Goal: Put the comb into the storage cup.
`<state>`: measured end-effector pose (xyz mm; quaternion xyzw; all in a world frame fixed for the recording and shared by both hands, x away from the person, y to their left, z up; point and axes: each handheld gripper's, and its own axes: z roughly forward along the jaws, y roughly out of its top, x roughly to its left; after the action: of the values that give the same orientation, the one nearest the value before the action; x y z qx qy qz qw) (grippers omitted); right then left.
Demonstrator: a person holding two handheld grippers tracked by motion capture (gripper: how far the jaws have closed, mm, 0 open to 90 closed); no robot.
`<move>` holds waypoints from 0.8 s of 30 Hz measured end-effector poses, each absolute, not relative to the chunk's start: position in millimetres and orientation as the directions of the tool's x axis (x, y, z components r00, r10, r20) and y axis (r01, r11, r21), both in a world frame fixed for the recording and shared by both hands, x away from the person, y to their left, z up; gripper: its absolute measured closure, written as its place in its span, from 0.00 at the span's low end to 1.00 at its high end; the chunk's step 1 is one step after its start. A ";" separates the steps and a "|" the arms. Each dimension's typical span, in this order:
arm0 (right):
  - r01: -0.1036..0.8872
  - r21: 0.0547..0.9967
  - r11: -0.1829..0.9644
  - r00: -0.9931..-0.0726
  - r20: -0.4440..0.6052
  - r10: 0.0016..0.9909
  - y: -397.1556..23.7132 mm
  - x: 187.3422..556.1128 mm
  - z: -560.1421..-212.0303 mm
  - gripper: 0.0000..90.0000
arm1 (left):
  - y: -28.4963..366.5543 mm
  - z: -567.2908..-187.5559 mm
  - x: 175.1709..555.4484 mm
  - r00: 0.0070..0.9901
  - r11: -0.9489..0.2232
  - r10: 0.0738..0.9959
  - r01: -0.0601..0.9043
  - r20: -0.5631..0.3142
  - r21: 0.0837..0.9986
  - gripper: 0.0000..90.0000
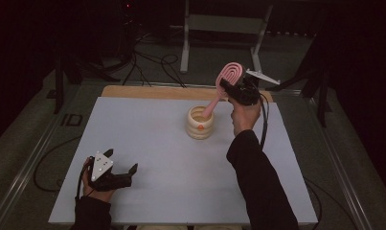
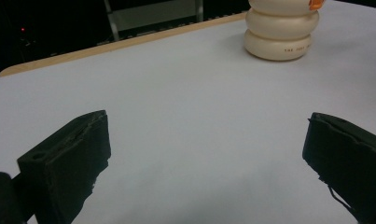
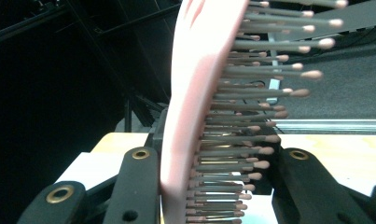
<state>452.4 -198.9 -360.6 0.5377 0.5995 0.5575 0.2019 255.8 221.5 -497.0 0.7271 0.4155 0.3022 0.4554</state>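
Note:
A pink hairbrush (image 1: 231, 74) leans tilted, its handle end down inside a cream ribbed holder (image 1: 200, 123) at the back middle of the white table top (image 1: 157, 143). My right gripper (image 1: 229, 88) is shut on the brush just below its head. In the right gripper view the two jaws press the pink back and the bristle side of the hairbrush (image 3: 190, 107), with the right gripper (image 3: 213, 186) around it. My left gripper (image 1: 121, 160) rests at the front left, open and with nothing between its fingers. The left gripper (image 2: 206, 158) faces the holder (image 2: 279, 32) from far off.
A wooden strip (image 1: 152, 92) runs along the table's far edge. Behind it stand a metal frame (image 1: 219, 28) and cables (image 1: 152, 64) on the dark floor. A cable (image 1: 263, 120) trails from the right gripper along the person's sleeve.

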 end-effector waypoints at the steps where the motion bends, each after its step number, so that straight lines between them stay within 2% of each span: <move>1: 0.421 0.885 -0.201 -0.339 0.358 0.870 -199.0 452.3 -360.7 0.71 | 221.5 -497.0 255.8 0.472 -0.240 0.879 0.329 0.061 0.913 0.02; 24: 0.422 0.890 -0.173 -0.339 0.332 0.880 -197.1 452.8 -365.3 0.71 | 221.0 -497.3 255.9 0.474 -0.243 0.879 0.331 0.062 0.912 0.02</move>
<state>452.8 -197.1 -365.3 0.5353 0.6080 0.5478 0.2091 255.9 221.0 -497.3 0.7283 0.4151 0.3015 0.4543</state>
